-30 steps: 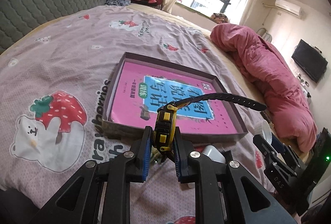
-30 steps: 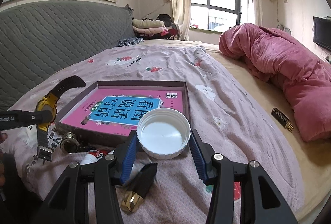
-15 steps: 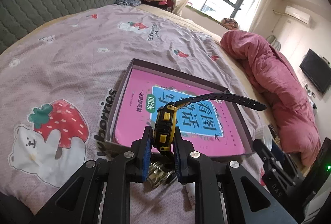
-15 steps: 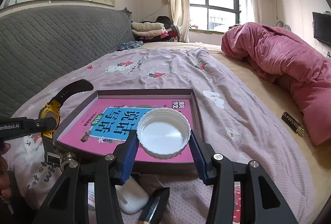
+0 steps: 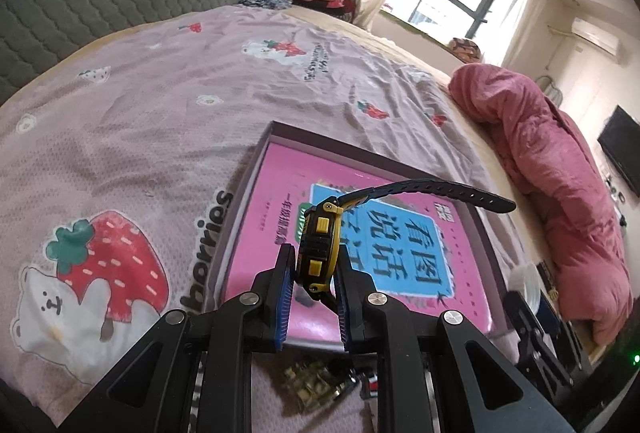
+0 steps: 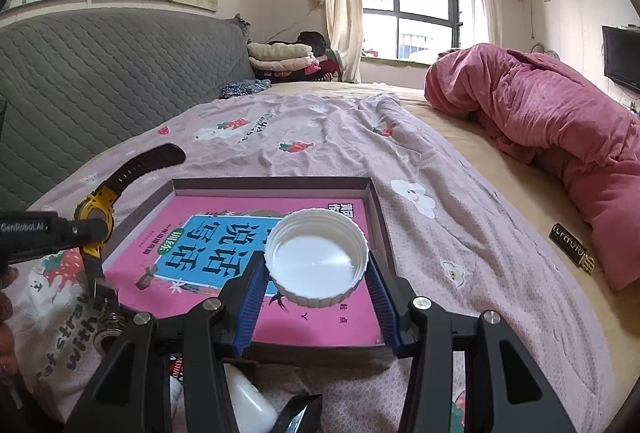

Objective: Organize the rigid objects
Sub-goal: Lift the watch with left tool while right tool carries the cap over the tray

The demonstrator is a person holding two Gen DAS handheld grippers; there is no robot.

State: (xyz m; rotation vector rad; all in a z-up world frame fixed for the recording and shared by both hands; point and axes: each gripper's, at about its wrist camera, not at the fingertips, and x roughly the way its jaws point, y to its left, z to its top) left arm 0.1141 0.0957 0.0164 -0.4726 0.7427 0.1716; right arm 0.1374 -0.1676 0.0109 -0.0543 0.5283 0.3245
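We take the shallow tray lying on the bed as our landmark; a pink book covers its floor, and we read it as the collecting place for the loose items.

Left hand-held gripper: narrow, clamped on the case of a yellow-and-black watch. We see the case gripped edge-on across its flat faces — the firmest hold the two pads can find — so that one strap juts stiffly out over the tray and the buckle end hangs below the near left corner of the tray. The watch sits above the near edge of the tray, clear of the book.

Right hand-held gripper: part-way open, its blue pads pressing the ribbed rim of a white cap. We note the cap held level, hollow side up, over the near right part of the tray; a grip across the widest span keeps a round rim from rolling out.

Both items hang above the tray and neither touches it yet, so we judge the step in hand to be the carry-in, with lowering and release to follow.

Outside the tray: a small white case and a metallic piece just short of its near edge, and a dark gold-lettered bar well to its right on the bed — in our judgement, things left to gather.
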